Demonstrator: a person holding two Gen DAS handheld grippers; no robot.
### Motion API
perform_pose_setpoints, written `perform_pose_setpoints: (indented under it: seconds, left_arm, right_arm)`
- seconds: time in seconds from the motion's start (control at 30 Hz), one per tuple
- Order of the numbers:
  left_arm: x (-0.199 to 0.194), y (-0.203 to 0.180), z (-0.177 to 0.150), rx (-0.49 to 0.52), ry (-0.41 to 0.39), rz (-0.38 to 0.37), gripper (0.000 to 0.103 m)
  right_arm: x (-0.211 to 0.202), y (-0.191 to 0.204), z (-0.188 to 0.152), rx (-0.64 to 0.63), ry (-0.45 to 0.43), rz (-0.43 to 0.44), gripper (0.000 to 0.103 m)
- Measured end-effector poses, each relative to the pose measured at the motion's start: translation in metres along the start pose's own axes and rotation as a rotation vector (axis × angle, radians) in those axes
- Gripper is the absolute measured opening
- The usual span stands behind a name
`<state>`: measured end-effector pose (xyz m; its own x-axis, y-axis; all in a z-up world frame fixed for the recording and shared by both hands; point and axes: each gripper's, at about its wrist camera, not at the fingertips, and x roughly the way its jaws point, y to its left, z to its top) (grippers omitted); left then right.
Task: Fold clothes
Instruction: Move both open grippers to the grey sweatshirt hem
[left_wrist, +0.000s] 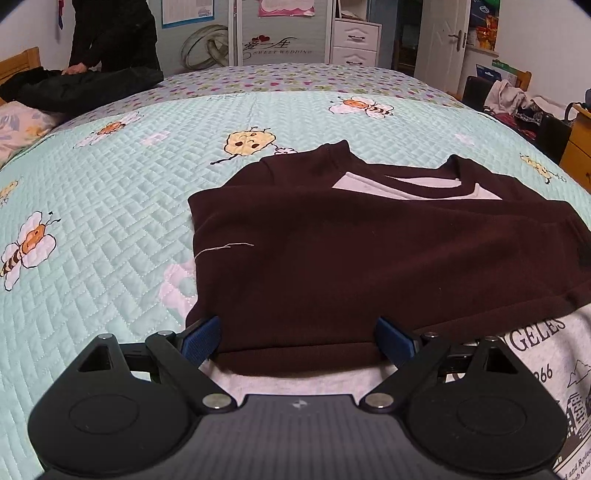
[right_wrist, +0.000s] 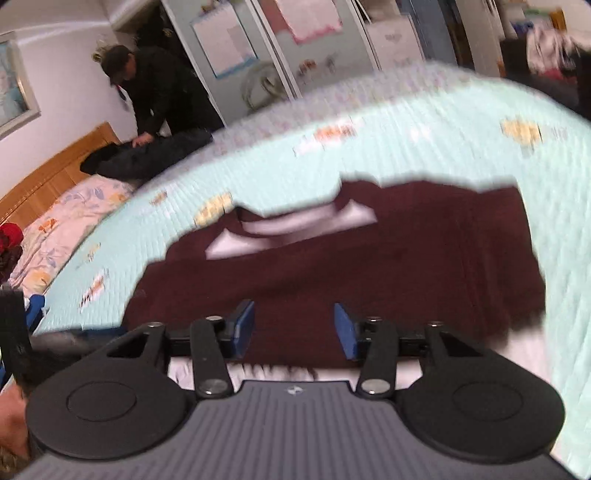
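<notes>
Sweater (left_wrist: 369, 251) hem between spread tongs (left_wrist: 299, 341) (left).

A wide bed carries everything, covered by a pale mint quilted bedspread (left_wrist: 110, 206) printed with cartoon bees and yellow blobs. Near the middle lies a dark maroon sweatshirt (left_wrist: 351, 266) with a pale grey lining, spread flat. A grey printed garment (left_wrist: 546, 354) lies under its near right edge. At the far left rest a black garment (left_wrist: 85, 88) and a floral pillow (left_wrist: 18, 125).
</notes>
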<state>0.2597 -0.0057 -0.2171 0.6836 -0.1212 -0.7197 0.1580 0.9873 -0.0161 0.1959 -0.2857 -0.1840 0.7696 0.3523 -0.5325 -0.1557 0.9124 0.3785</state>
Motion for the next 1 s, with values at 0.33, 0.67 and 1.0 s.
perform_pose_setpoints:
  seconds: [0.33,0.67,1.0]
  left_arm:
    - [0.002,-0.004,0.001,0.007,0.011,0.013,0.094]
    - [0.004,-0.007,0.002,0.009,0.018,0.021,0.097]
    - [0.004,-0.006,0.001,0.01,-0.001,0.003,0.1]
  right_arm:
    - [0.078,-0.033,0.022,-0.11,0.105,-0.142,0.059]
    - [0.043,-0.039,0.022,-0.024,-0.064,-0.137,0.071]
    - [0.02,-0.061,0.018,0.114,-0.105,-0.127,0.069]
